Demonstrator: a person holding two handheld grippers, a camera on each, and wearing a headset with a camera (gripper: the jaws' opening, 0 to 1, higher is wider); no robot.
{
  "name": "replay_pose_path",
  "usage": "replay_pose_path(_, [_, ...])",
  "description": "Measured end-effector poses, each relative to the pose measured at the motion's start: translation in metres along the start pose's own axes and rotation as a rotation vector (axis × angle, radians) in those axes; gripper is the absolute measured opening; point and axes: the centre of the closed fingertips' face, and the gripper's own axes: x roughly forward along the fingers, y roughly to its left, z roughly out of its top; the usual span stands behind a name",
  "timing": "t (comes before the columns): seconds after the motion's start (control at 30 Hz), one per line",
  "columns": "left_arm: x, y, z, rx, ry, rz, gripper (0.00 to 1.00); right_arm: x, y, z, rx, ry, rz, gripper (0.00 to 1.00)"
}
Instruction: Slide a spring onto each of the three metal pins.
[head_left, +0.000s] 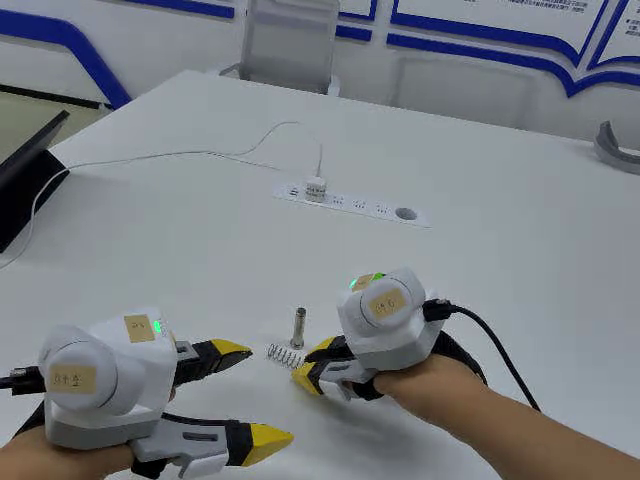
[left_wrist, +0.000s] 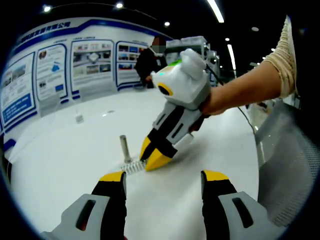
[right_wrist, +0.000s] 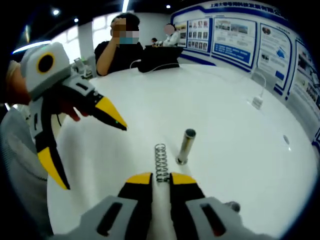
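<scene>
Jaws nipping its near end, the right gripper (right_wrist: 156, 176) holds the probably light, bendy spring (right_wrist: 160, 159) beside the upright metal pin (right_wrist: 185, 146), while the left gripper (left_wrist: 162, 175) gapes wide.

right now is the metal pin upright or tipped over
Upright: the metal pin stands on end on the table, the spring lying beside it.
</scene>
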Motion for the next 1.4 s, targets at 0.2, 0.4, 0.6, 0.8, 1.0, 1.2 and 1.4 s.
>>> replay_pose_path(0.2, [-0.001, 0.0, -0.001, 0.003, 0.005, 0.001, 0.61, -0.001, 0.0, 0.0, -0.006, -0.003, -0.002, 0.12])
replay_pose_path(0.4, [0.0, -0.003, 0.0, 0.01, 0.009, -0.004, 0.61, -0.009, 0.007, -0.001, -0.01, 0.003, 0.013, 0.12])
replay_pose_path(0.6, [0.002, -0.006, 0.002, 0.021, 0.011, -0.012, 0.61, -0.023, 0.015, -0.002, -0.036, 0.005, 0.025, 0.12])
replay_pose_path(0.8, [0.003, -0.01, 0.003, 0.033, 0.016, -0.023, 0.6, -0.041, 0.02, -0.001, -0.056, 0.001, 0.038, 0.12])
replay_pose_path(1.0, [0.006, -0.014, 0.005, 0.047, 0.015, -0.033, 0.6, -0.059, 0.029, -0.004, -0.082, 0.01, 0.065, 0.12])
replay_pose_path(1.2, [0.009, -0.019, 0.006, 0.063, 0.016, -0.05, 0.55, -0.072, 0.043, -0.011, -0.117, 0.034, 0.106, 0.12])
replay_pose_path(1.4, [0.012, -0.03, 0.007, 0.089, 0.015, -0.094, 0.44, -0.081, 0.055, -0.015, -0.162, 0.059, 0.149, 0.12])
